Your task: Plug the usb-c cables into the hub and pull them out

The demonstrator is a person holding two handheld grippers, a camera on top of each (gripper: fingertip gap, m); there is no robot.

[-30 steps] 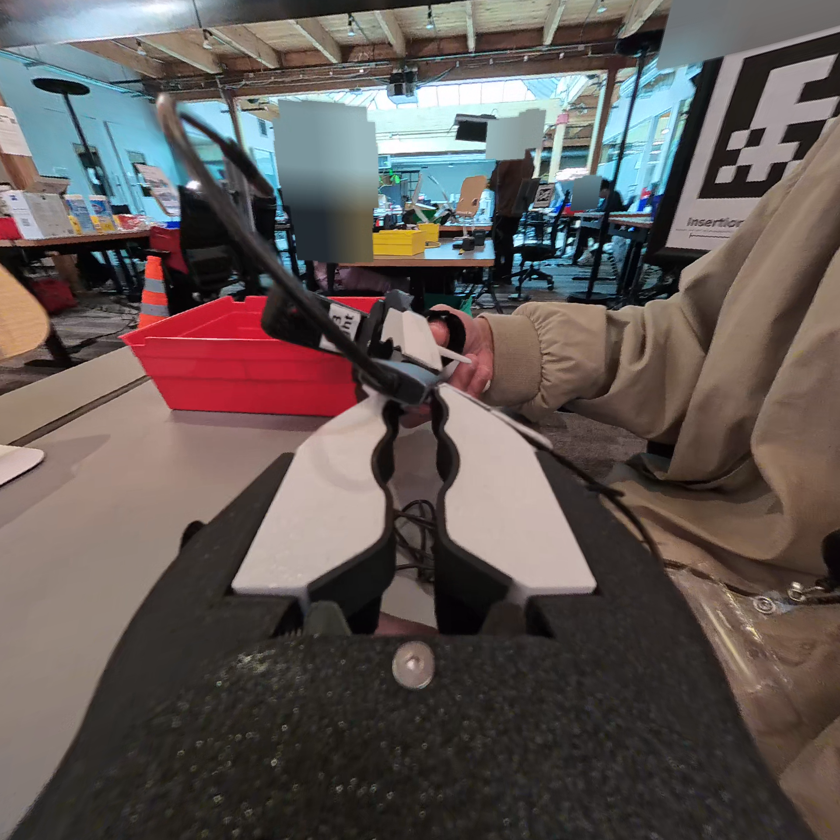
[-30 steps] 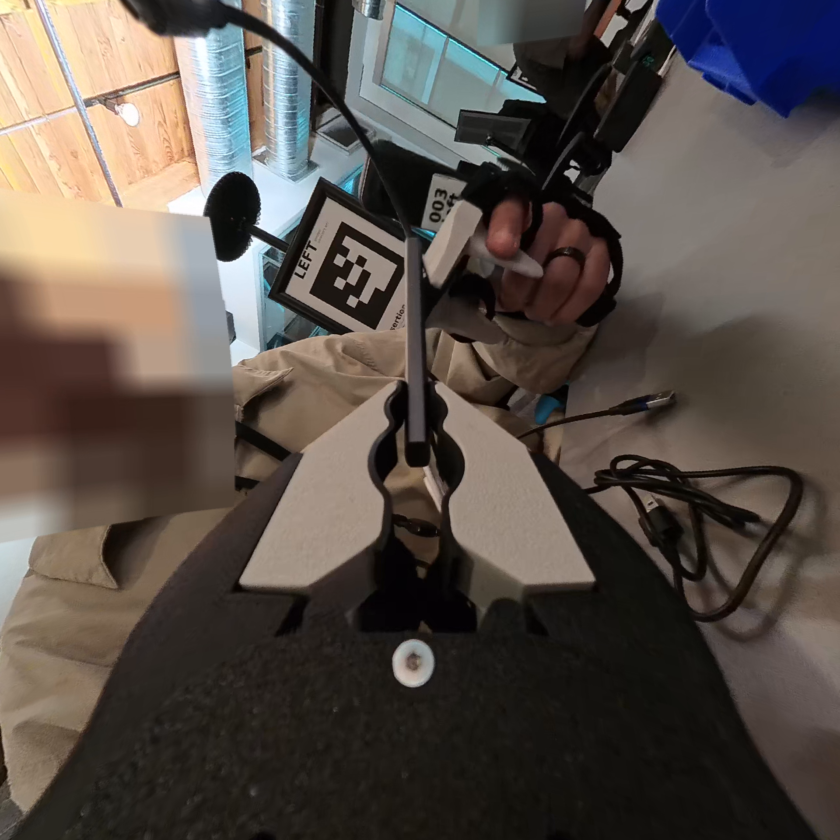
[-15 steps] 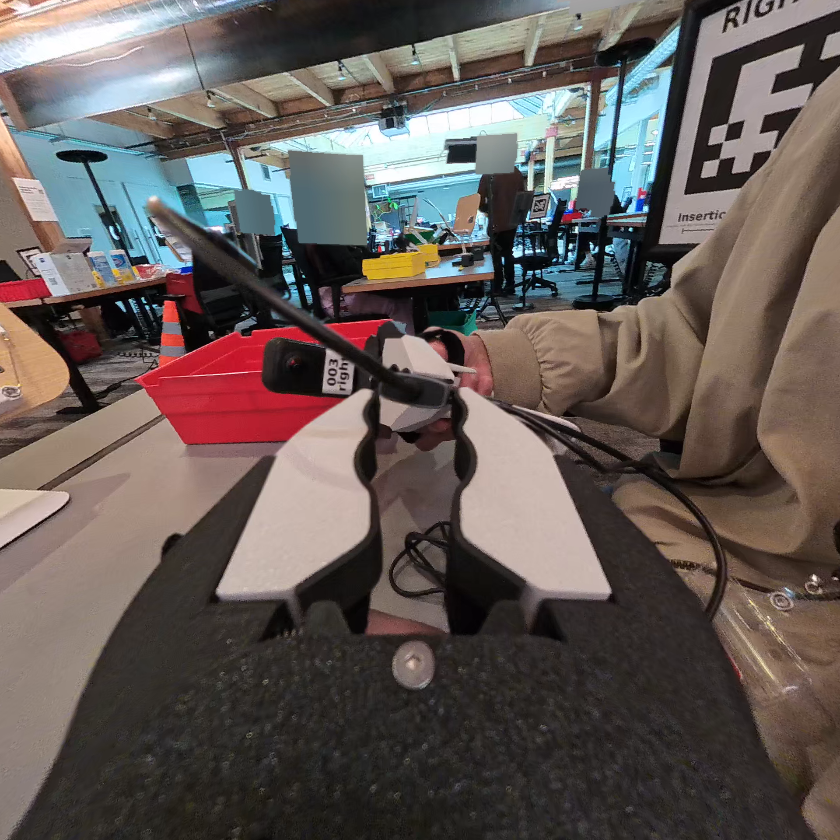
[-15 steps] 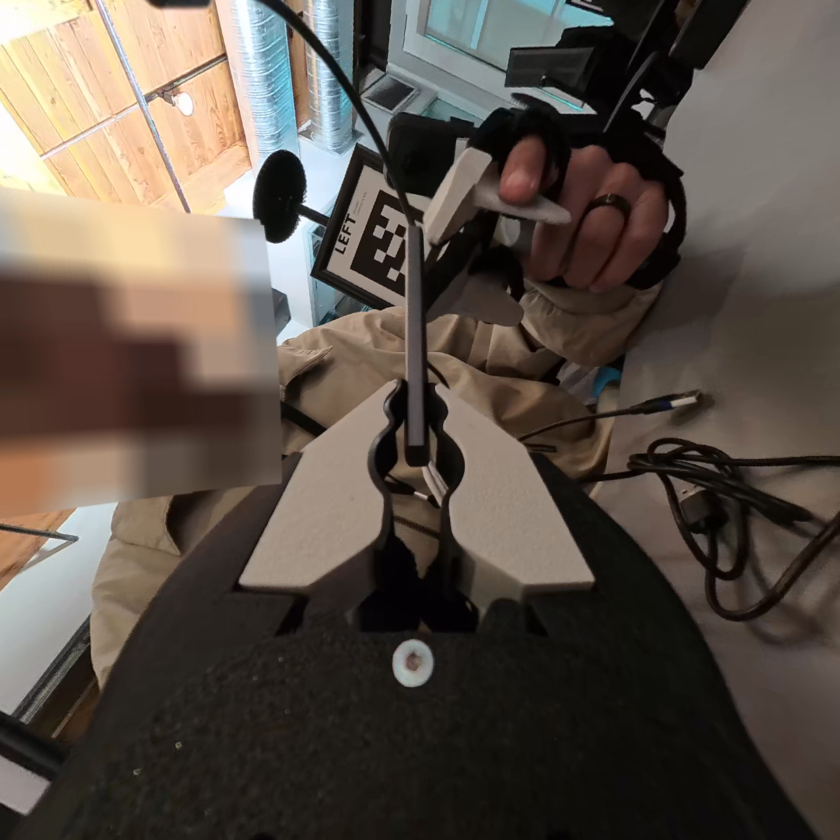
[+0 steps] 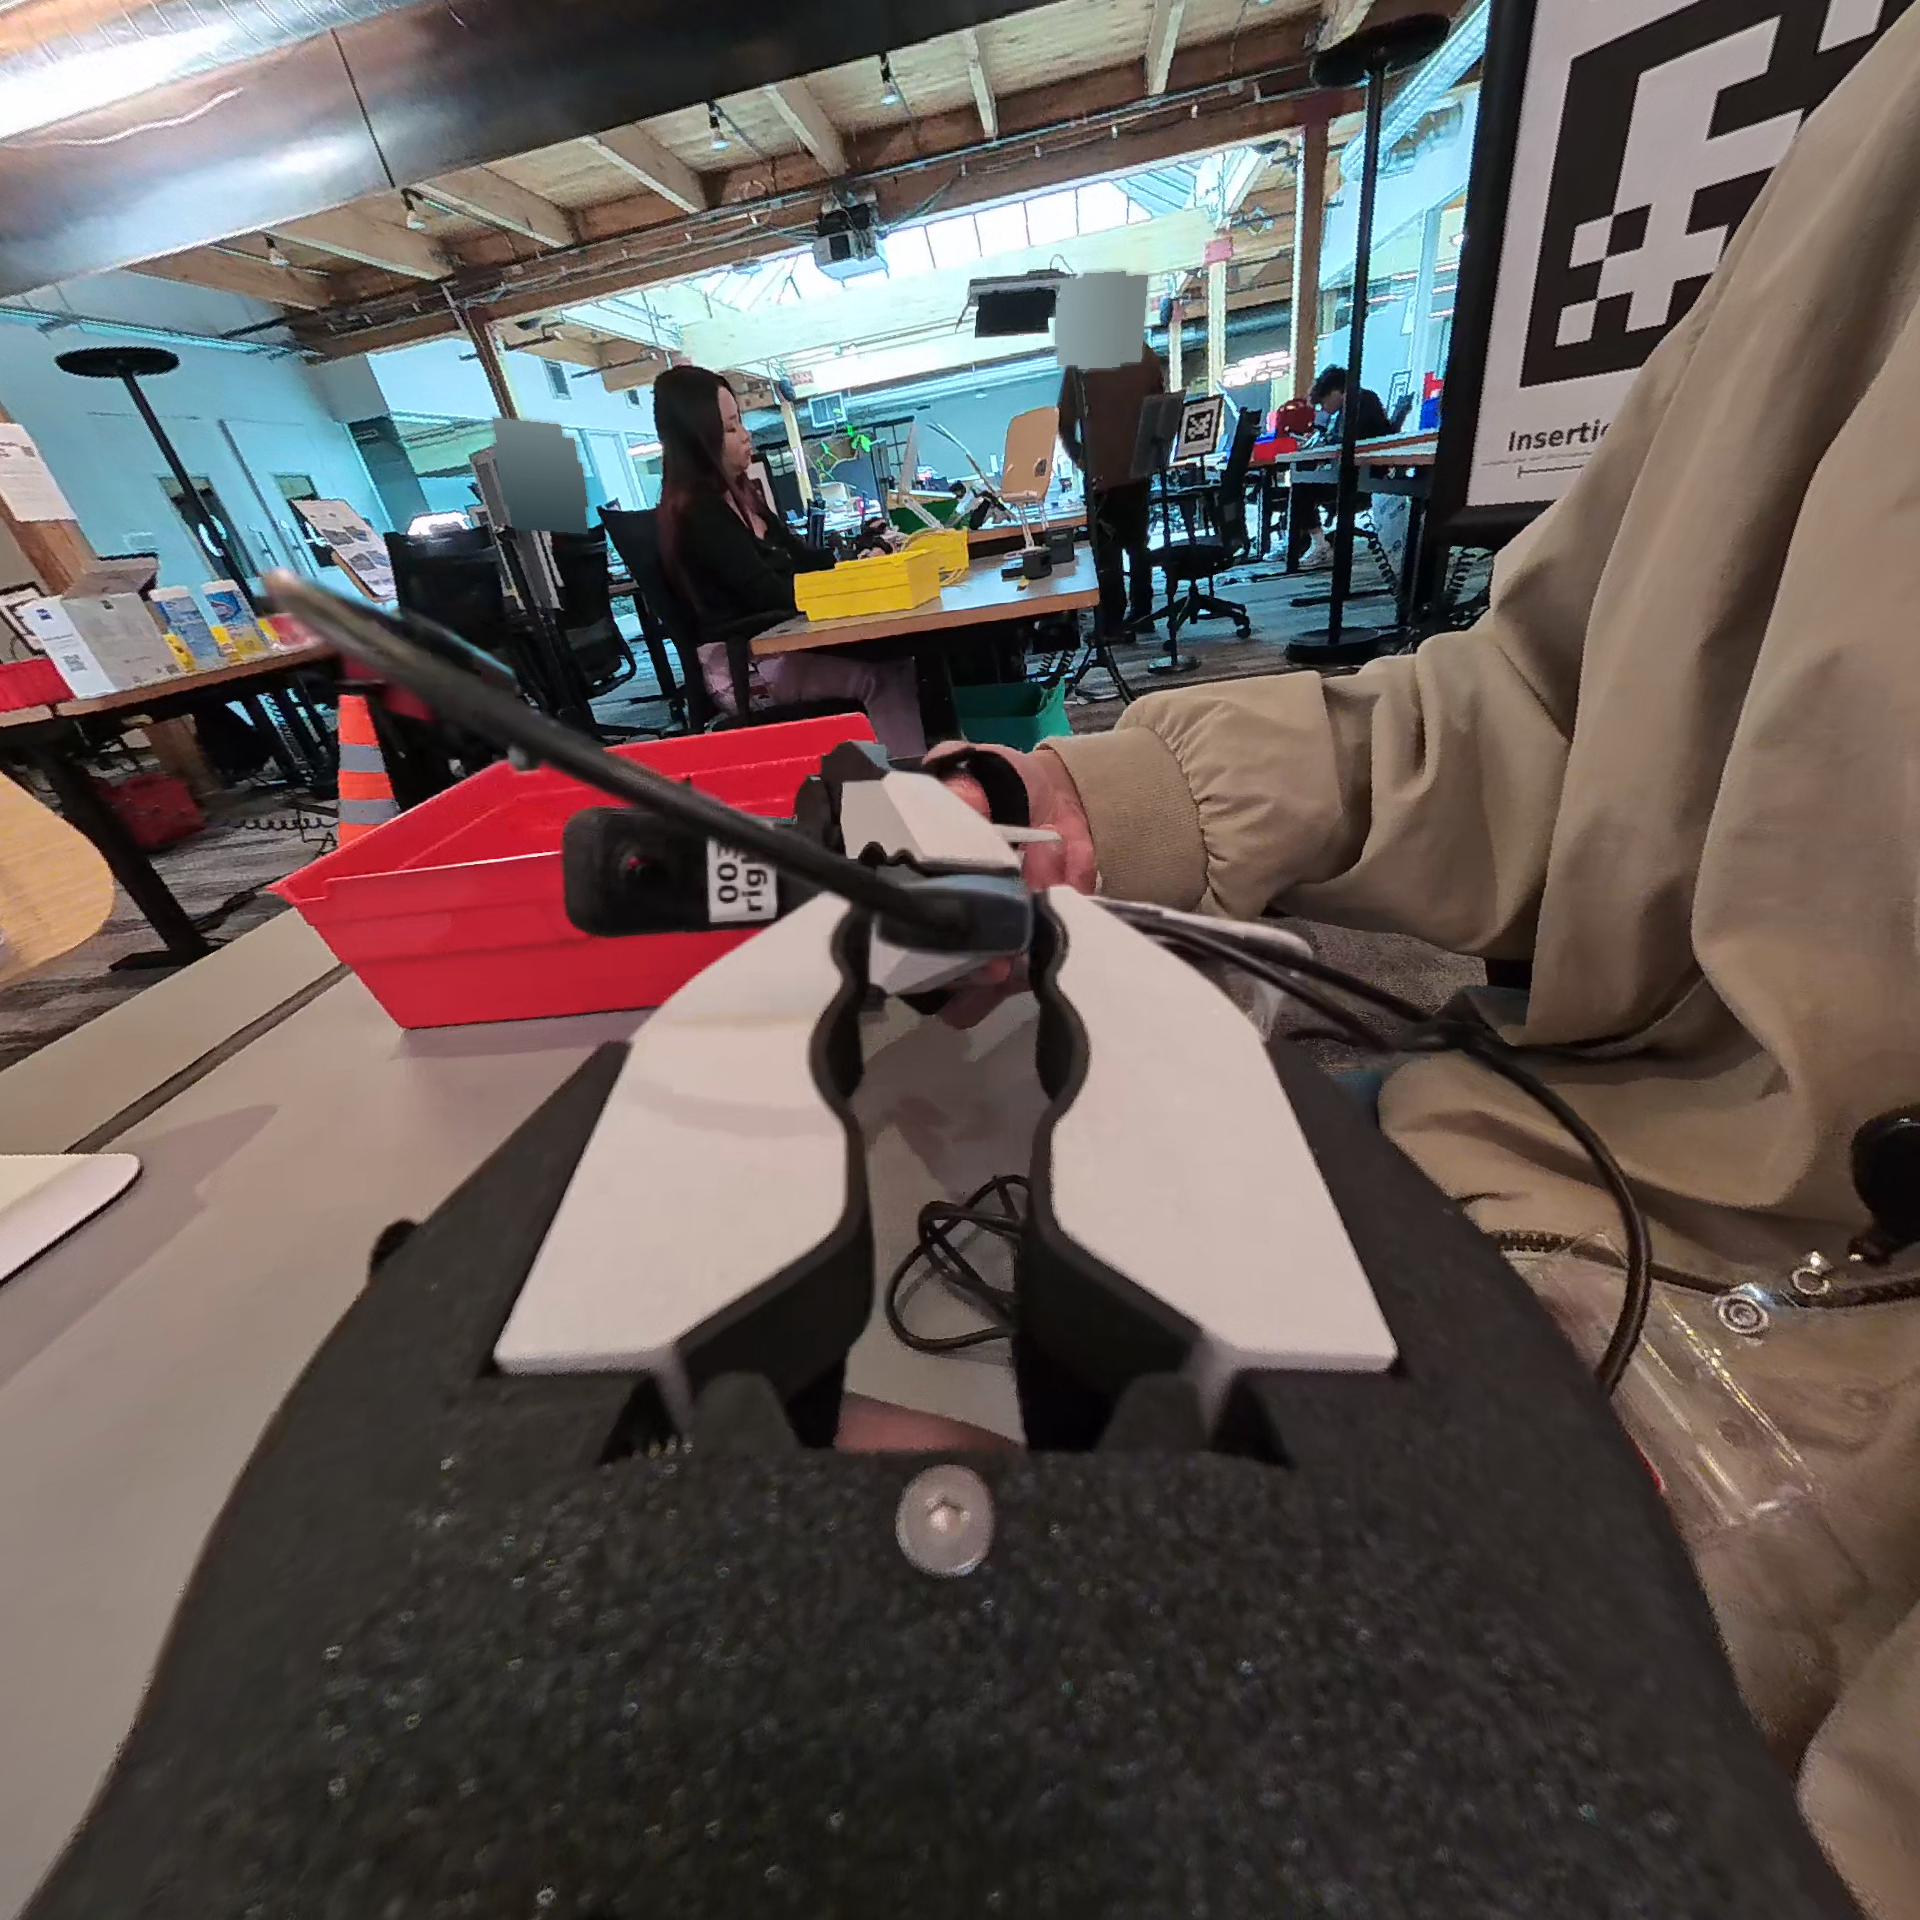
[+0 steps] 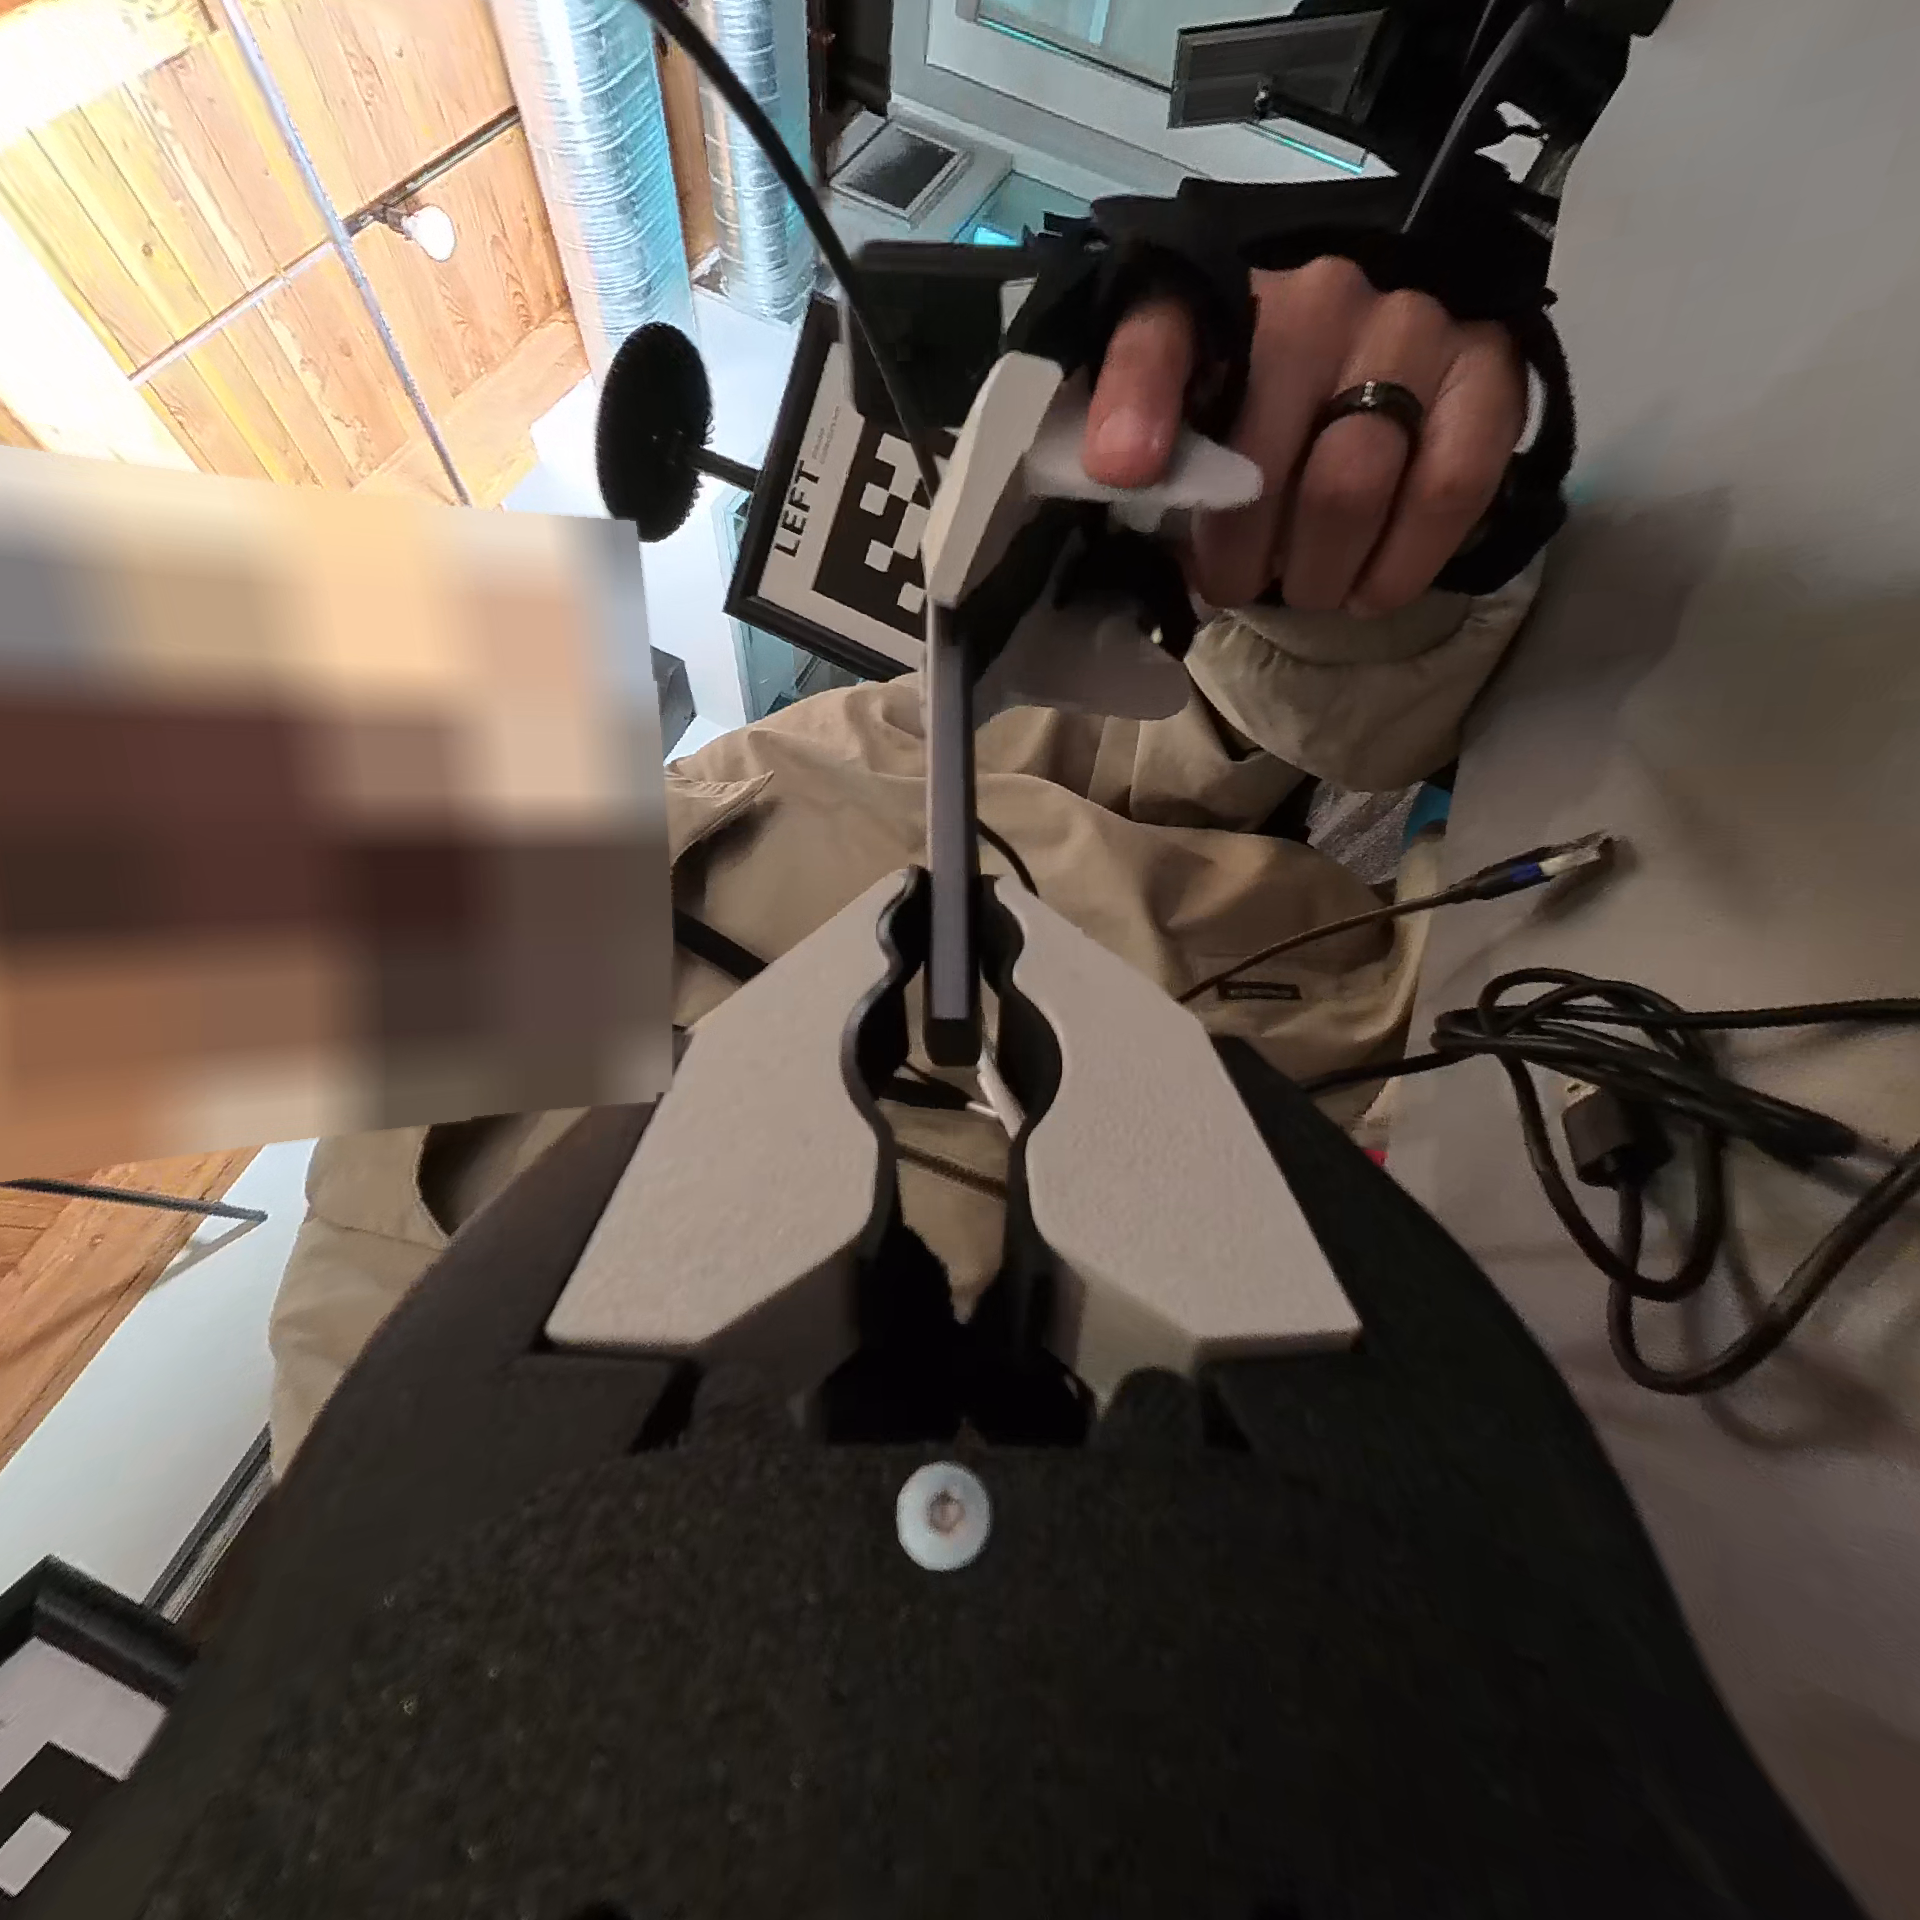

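Note:
A slim grey hub (image 6: 951, 790) is clamped edge-on between the fingers of my right gripper (image 6: 951, 904), which is shut on it and holds it in the air. Its black cable (image 6: 790, 156) arcs up from the far end. My left gripper (image 5: 945, 925) faces it, open. Its tips flank the hub's cable end (image 5: 987, 914); I cannot tell if they touch. The left gripper also shows in the right wrist view (image 6: 997, 613), at the hub's far end. Loose black USB cables (image 6: 1662, 1091) lie on the grey table (image 6: 1714, 520).
A red bin (image 5: 499, 894) stands on the table behind the grippers. A beige jacket sleeve (image 5: 1455, 790) fills the right side. A USB plug with a blue insert (image 6: 1548, 862) lies by the cable coil (image 5: 956, 1268). A white flat object (image 5: 52, 1195) sits at the left edge. The grippers' ends are close to 5 cm from one another.
My left gripper has opened wider and moved up to the hub's cable end. The right gripper has kept hold of the hub. The hub's cable now hangs lower in the left view.

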